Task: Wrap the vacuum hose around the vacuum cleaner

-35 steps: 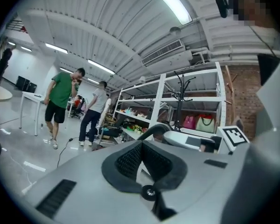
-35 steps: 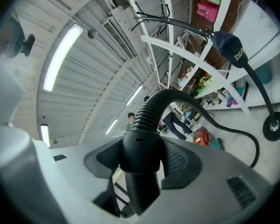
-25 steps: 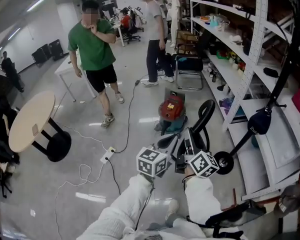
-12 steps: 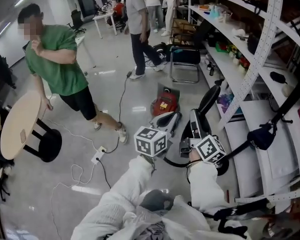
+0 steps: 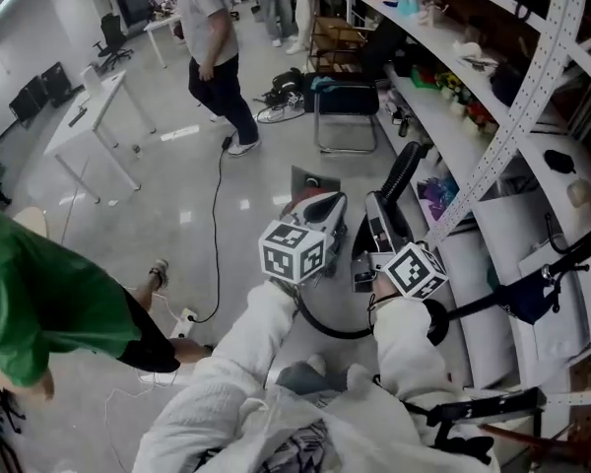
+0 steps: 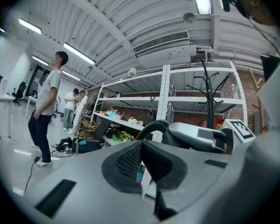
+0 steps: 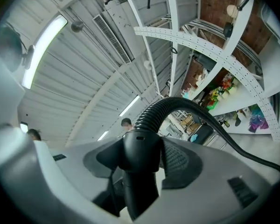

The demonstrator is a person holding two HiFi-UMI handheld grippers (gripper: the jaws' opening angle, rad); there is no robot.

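As far as I can tell, the wrapping's barely begun. The right tool (image 7: 140,157) pinches the hose (image 7: 168,107) at its black cuff, and the rest arcs loose beside the vacuum cleaner (image 5: 308,181) on the floor (image 5: 177,195), with nothing coiled round it. The left tool (image 6: 140,160) is pressed together, empty.

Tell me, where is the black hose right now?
The black hose sits between the jaws of the right gripper, gripped by its end. In the head view it arches right of centre, next to the white shelves.
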